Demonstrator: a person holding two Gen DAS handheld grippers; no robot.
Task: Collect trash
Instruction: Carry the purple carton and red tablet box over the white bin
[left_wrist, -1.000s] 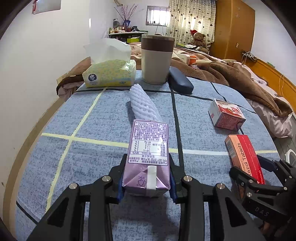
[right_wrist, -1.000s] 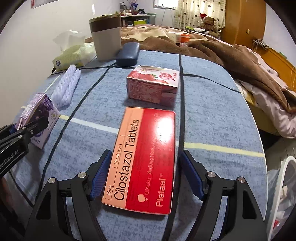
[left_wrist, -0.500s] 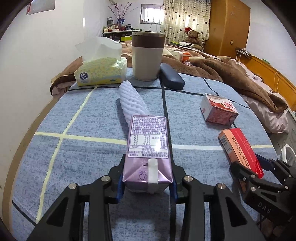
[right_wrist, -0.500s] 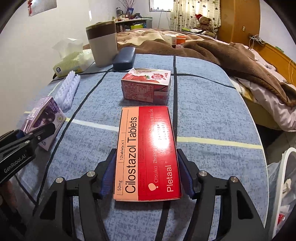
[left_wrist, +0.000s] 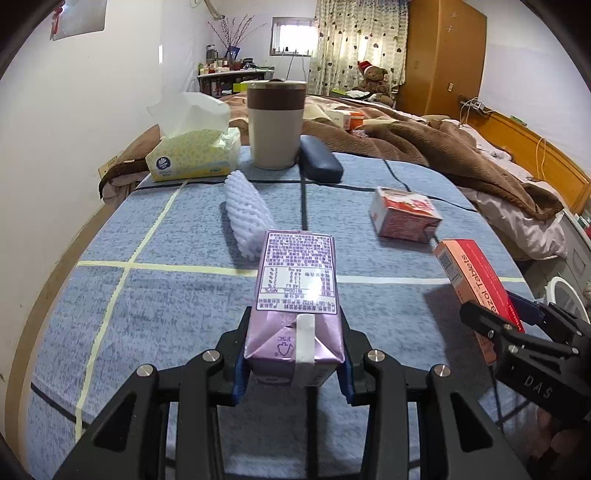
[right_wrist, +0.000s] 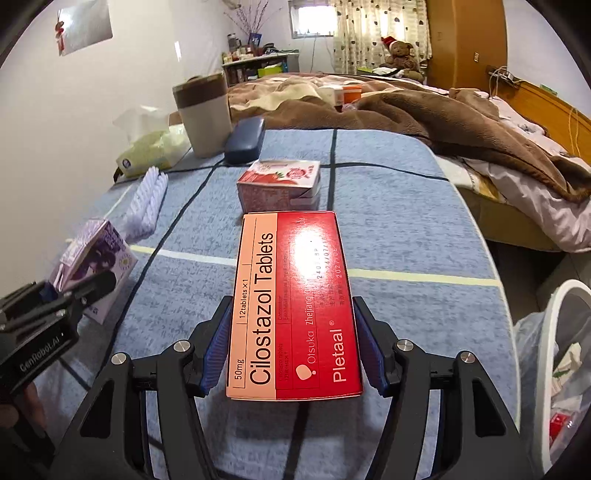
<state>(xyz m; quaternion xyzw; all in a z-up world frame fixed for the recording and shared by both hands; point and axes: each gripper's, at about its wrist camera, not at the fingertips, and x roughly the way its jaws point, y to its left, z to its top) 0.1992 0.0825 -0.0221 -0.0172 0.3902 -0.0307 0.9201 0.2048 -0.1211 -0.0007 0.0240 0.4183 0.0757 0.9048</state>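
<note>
Since the earlier frame both loads have lifted off the worktop (left_wrist: 155, 314): left gripper (left_wrist: 291, 363) clamped on purple carton (left_wrist: 295, 295), right gripper (right_wrist: 293, 352), just closed, on tablet box (right_wrist: 291, 306), both nearer than strawberry carton (right_wrist: 279, 184); light, crushable cardboard, best gripped across narrow sides.

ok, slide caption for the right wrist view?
Right tongs clamp red Cilostazol tablet box above blue checked tablecloth.

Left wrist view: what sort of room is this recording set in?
Most likely a lived-in bedroom: a bed with a rumpled brown blanket, a wooden wardrobe, and a teddy bear by the curtained window.
</note>
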